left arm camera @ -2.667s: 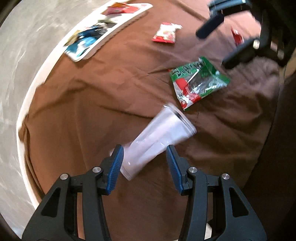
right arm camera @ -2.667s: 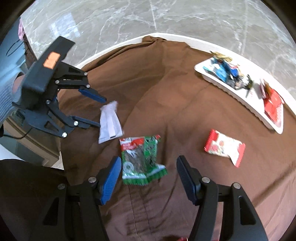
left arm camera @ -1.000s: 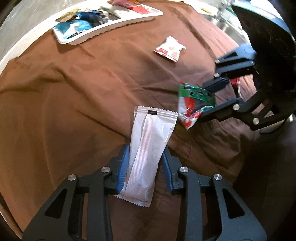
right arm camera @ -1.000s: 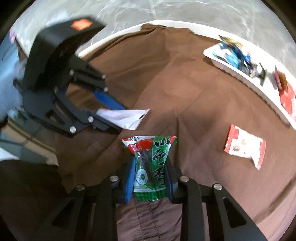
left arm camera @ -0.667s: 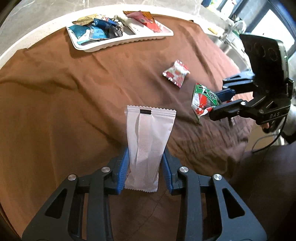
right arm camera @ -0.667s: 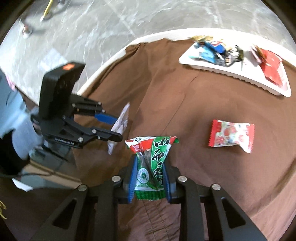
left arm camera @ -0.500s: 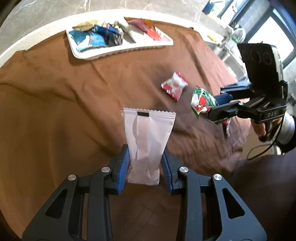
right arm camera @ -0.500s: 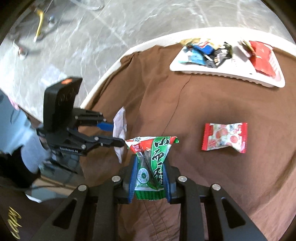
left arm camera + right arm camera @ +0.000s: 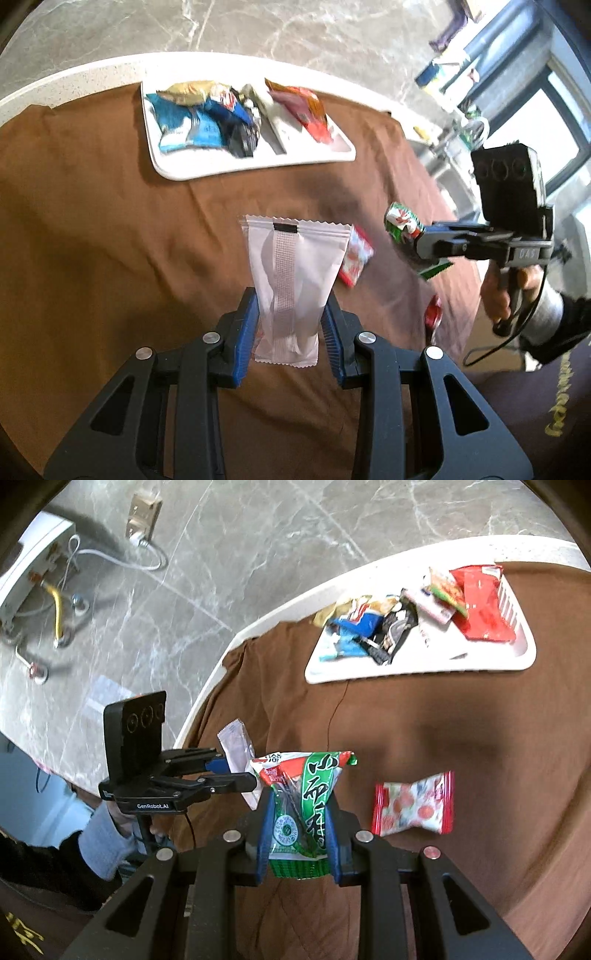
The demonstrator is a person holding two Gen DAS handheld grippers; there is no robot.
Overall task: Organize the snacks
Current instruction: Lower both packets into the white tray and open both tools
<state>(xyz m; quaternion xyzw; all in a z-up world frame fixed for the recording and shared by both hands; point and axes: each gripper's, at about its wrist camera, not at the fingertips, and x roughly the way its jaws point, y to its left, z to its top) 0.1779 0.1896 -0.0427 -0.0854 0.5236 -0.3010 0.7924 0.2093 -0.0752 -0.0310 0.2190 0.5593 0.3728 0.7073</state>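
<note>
Your left tongs point(image 9: 290, 328) are clamped on the white packet point(image 9: 293, 280), held up above the brown-clothed table point(image 9: 92, 240). Your right tongs point(image 9: 298, 829) grip the green snack bag point(image 9: 303, 797), also lifted. The white tray point(image 9: 424, 664) of snacks sits at the table's far edge; a red-and-white candy packet point(image 9: 413, 805), somewhat blurred, lies mid-table.

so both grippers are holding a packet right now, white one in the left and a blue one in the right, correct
Not quite. The left gripper does hold the white packet, but the packet in the right gripper is green and red, not blue. The right wrist view shows it clamped between the fingers.
</note>
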